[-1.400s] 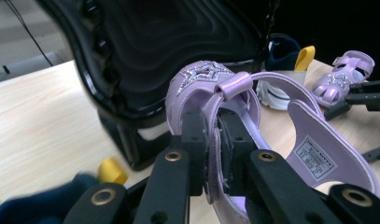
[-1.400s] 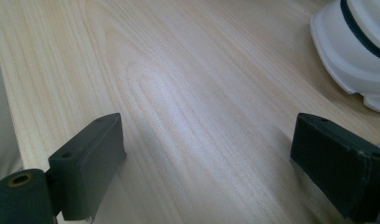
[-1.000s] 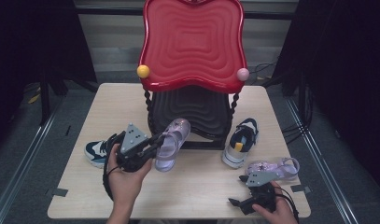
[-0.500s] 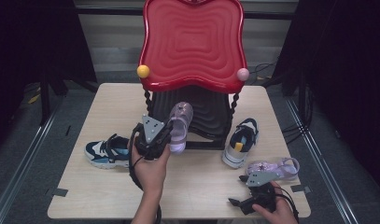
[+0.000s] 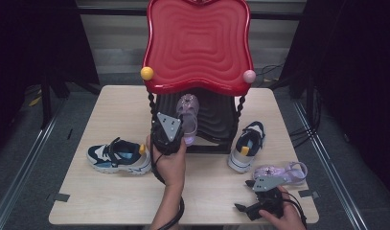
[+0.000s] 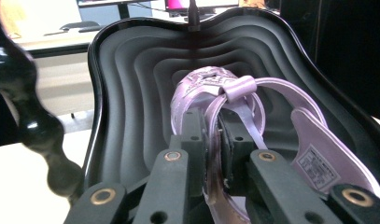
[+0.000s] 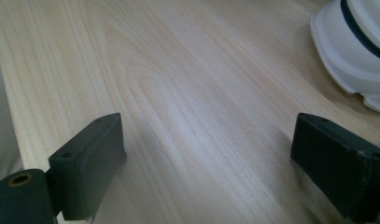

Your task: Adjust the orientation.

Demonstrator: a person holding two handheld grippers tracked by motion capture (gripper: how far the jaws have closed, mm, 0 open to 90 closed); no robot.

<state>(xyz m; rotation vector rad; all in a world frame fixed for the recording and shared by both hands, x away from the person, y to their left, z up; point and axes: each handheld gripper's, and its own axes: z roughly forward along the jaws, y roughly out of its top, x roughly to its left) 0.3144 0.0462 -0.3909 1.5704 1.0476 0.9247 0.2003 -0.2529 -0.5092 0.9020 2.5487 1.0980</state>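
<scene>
A lilac sandal (image 5: 188,115) is held over the black lower shelf (image 5: 216,122) of a two-tier stand with a red top (image 5: 197,43). My left gripper (image 5: 176,136) is shut on the sandal's strap. In the left gripper view the two pads (image 6: 193,135) pinch the lilac strap (image 6: 215,140), with the sandal (image 6: 313,154) lying toward the wavy black shelf (image 6: 131,93). At the table's front right my right gripper (image 5: 240,207) rests low and open. Its jaws stand wide apart above bare wood (image 7: 187,116).
The second lilac sandal (image 5: 281,171) lies at the right, just behind my right gripper. A navy-and-white sneaker (image 5: 117,156) lies left of the stand and its mate (image 5: 246,145), white toe (image 7: 360,51) forward, stands to its right. Twisted black posts (image 6: 33,126) carry the red tier.
My left gripper carried the lilac sandal from the table in front of the stand up and forward onto the black lower shelf. The right gripper stayed put.
</scene>
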